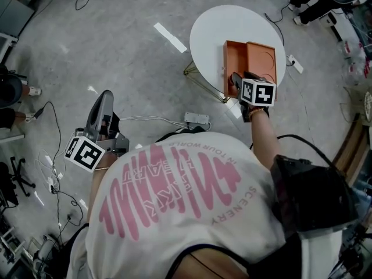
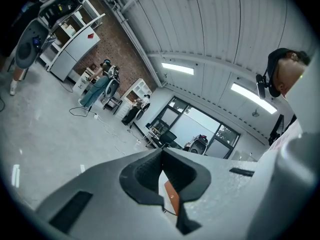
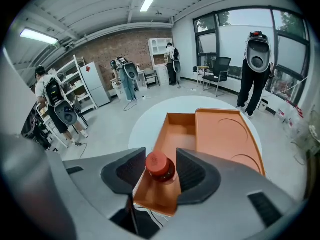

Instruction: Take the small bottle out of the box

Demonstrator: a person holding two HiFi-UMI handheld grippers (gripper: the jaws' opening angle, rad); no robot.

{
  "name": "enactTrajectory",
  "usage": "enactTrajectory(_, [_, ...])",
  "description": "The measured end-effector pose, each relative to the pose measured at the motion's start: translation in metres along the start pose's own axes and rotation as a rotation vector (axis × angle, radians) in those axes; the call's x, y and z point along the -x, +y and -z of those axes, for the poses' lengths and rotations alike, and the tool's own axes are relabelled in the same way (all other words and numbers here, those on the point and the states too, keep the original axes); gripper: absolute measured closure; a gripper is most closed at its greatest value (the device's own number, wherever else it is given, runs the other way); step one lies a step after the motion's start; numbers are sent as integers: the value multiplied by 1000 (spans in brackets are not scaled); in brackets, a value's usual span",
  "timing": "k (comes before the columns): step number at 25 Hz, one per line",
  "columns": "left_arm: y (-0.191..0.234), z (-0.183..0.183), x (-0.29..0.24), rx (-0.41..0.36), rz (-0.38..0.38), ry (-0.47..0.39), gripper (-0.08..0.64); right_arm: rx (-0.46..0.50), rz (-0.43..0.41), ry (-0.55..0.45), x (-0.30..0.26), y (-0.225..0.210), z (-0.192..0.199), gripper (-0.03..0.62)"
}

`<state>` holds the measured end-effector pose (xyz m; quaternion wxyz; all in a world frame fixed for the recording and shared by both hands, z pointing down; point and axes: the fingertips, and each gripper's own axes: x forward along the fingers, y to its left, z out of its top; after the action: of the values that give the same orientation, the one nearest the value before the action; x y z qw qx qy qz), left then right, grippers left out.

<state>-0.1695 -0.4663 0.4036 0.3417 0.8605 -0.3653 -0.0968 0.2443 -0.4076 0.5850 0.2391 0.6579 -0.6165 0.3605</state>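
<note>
On the round white counter, the small bottle with a red cap stands upright in the open orange box. The right gripper points down at it, jaws spread wide either side of the cap without clamping it. The left gripper, away from the counter, has its jaws closed together on nothing.

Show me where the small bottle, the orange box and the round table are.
small bottle (image 3: 160, 165), right gripper view, on its red cap.
orange box (image 3: 181, 133), right gripper view, on its bare floor.
round table (image 3: 148, 124), right gripper view, on its bare white top.
</note>
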Motion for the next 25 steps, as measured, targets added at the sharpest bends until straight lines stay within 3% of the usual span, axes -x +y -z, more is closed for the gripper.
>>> enactTrajectory(3, [3, -5, 0, 4, -8, -18, 552, 9, -8, 9, -5, 5, -2, 409])
enactTrajectory(5, [3, -7, 2, 1, -11, -28, 552, 27, -8, 24, -7, 8, 0, 445])
enactTrajectory(13, [-2, -3, 12, 9, -33, -64, 552, 49, -46, 40, -9, 9, -1, 445])
enactTrajectory(25, [-49, 19, 39, 19, -107, -135, 552, 123, -137, 31, -5, 5, 1, 445])
